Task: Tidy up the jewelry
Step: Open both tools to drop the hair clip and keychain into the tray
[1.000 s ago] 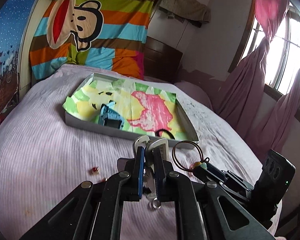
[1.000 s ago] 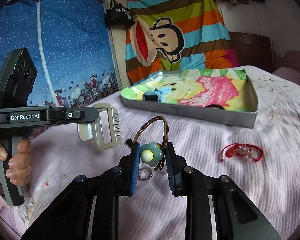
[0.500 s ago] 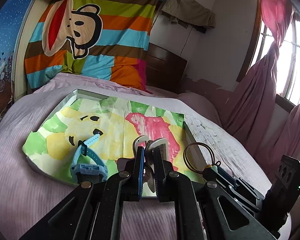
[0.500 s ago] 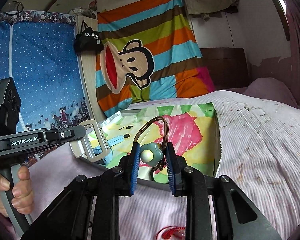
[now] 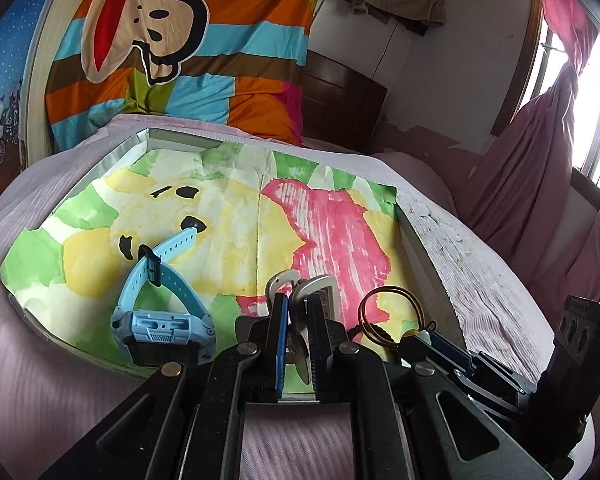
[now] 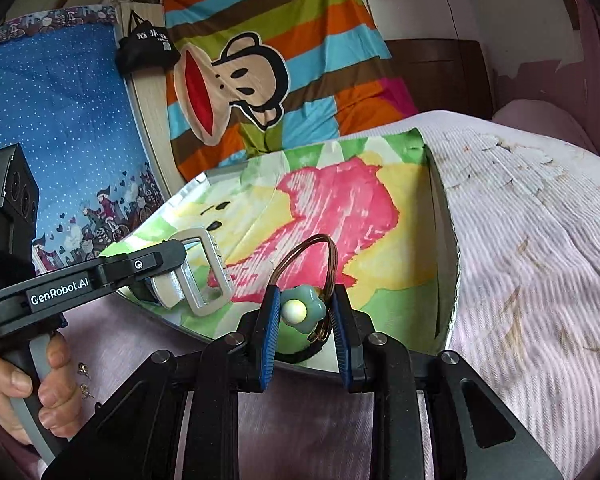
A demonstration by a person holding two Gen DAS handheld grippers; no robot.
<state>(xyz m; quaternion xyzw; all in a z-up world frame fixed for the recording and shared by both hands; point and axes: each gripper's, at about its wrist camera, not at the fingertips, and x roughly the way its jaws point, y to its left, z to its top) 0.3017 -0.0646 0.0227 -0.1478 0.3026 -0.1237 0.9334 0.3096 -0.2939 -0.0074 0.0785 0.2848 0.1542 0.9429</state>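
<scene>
on a pink ribbed bedspread [image 5: 40, 392], left wrist view: a shallow tray [image 5: 428, 248] lined with bright painted paper, a blue watch [image 5: 160, 320] inside. the left gripper [image 5: 298, 334] clamps a silver buckle [image 5: 320, 292] over the tray; a second ago it hovered short of it. right wrist view: the right gripper [image 6: 306, 316] pinches a flower hair tie [image 6: 302, 308], now above the tray's near edge. a striped monkey blanket [image 6: 260, 72] hangs behind.

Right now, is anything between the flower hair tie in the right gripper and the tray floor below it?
Nothing visible. The right gripper holds the flower hair tie over bare paper lining near the tray's front edge; the blue watch lies well to the left.
</scene>
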